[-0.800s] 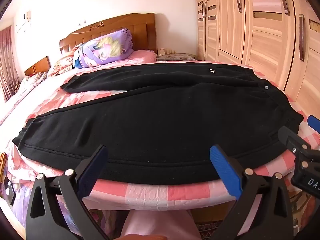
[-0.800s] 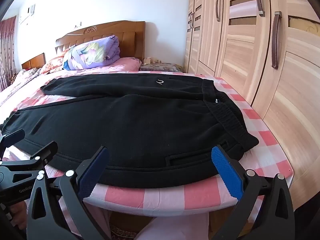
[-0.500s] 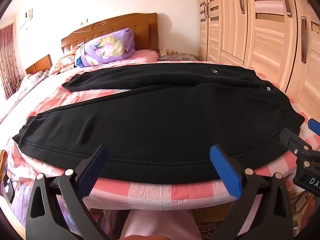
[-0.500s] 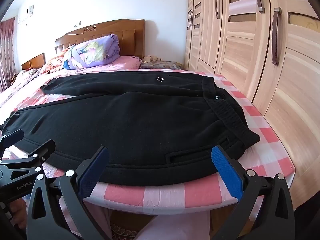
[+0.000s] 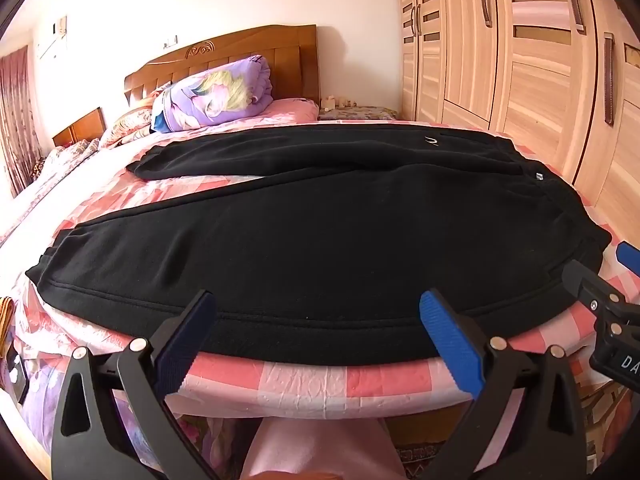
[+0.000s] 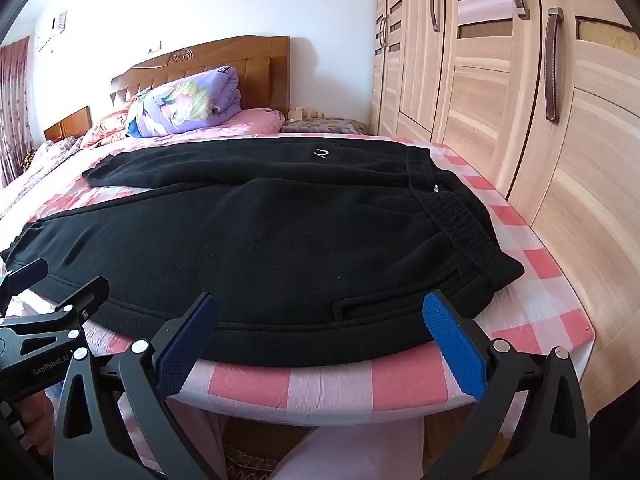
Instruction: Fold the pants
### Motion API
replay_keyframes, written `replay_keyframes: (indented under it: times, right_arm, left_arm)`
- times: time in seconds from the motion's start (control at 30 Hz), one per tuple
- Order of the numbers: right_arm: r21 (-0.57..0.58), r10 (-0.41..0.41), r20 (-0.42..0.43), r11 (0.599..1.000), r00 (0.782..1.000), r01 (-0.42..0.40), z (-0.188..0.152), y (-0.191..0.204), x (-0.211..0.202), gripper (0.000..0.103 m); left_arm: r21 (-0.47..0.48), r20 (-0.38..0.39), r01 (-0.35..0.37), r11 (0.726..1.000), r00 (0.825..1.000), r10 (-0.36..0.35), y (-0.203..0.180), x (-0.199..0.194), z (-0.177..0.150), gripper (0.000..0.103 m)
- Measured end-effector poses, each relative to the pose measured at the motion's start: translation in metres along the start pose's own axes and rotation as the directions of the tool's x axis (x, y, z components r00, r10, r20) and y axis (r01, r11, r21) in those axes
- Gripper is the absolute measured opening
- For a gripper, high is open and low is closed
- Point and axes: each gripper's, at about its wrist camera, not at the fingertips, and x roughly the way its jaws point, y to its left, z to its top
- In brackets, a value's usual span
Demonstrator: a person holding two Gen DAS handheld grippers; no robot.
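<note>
I see black pants flat on checked bed | my left gripper spread wide, empty, near hem | my right gripper likewise, near waistband

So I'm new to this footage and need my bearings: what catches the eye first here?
The black pants dominate, spread flat across the pink checked bed, waistband toward the wooden wardrobe. In the foreground the left gripper and right gripper hang open at the near hem, holding nothing. A purple pillow leans on the headboard.
</note>
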Motion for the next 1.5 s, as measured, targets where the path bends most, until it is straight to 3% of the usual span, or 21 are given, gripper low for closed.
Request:
replay_keyframes:
  times: [1.5]
  right_arm:
    - [0.023,0.011,-0.031,1.000,0.999,-0.010,-0.0047,-0.0025,0.0020,0.099]
  left_arm:
    - [-0.006,-0.005,-0.002,1.000,1.000,0.002,0.0058,0.0001,-0.0037,0.102]
